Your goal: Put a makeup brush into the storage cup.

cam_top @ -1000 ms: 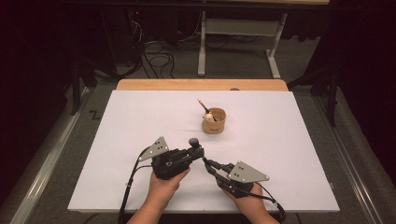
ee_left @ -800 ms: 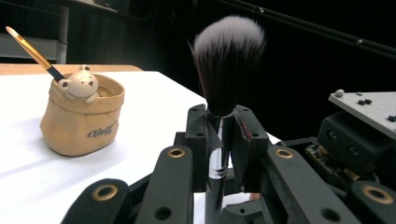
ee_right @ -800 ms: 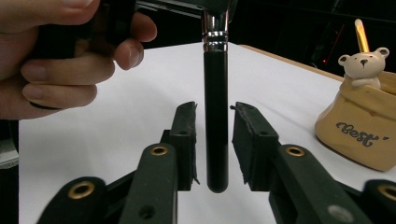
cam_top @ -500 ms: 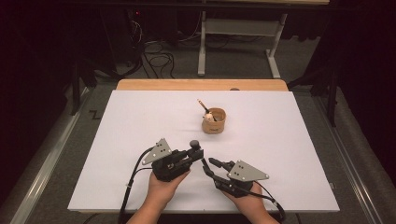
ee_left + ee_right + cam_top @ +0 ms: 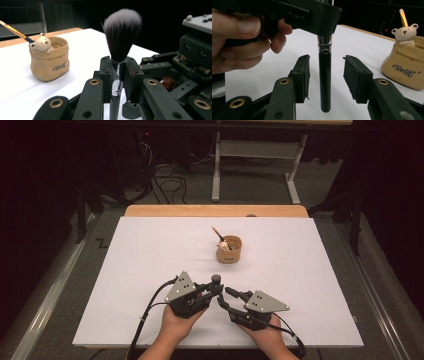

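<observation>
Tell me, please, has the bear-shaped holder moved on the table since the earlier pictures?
No. The bear-shaped holder sits at the same spot on the white table, equally near the wooden strip along the far edge.

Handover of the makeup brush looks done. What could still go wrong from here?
1. The left gripper pinches the makeup brush only at its ferrule; it may pivot or slip.
2. The right gripper has just been opening; its jaws flank the handle without touching, so moving sideways could knock it.
3. The bear pot already holds a pencil, which may block insertion.
</observation>
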A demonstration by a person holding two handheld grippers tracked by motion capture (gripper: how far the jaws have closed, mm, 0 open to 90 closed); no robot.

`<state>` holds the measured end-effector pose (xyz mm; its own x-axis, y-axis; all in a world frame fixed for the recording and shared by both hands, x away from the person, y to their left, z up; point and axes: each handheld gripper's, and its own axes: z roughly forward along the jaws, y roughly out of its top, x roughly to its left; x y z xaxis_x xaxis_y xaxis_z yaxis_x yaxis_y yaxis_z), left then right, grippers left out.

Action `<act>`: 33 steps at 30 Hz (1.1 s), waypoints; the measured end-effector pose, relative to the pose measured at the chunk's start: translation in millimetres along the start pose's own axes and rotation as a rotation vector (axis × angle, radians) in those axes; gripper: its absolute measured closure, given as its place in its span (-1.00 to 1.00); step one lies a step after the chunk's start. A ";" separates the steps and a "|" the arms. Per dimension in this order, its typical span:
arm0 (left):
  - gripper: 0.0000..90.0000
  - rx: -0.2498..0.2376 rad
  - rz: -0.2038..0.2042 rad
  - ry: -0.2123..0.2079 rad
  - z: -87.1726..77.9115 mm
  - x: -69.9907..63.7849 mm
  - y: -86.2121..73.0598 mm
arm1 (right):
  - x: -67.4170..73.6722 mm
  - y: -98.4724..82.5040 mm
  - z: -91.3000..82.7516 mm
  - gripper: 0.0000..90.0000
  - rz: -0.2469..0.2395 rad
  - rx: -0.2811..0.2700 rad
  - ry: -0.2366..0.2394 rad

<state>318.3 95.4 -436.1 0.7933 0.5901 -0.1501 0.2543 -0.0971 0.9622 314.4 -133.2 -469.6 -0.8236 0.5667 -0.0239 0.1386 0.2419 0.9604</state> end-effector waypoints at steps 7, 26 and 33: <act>0.74 0.015 0.019 -0.004 1.5 -3.1 -0.3 | 1.0 0.7 1.1 0.34 -0.001 0.003 -0.004; 0.74 0.027 0.024 -0.020 5.9 -6.8 0.1 | 2.8 3.8 -0.1 0.78 -0.023 0.008 -0.009; 0.41 0.042 -0.009 -0.034 7.9 -3.2 -0.5 | 2.5 4.6 -1.0 0.79 -0.035 -0.001 -0.012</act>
<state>320.0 87.2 -438.0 0.8088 0.5637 -0.1673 0.2841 -0.1254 0.9506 312.5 -131.4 -465.0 -0.8210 0.5678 -0.0606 0.1096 0.2609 0.9591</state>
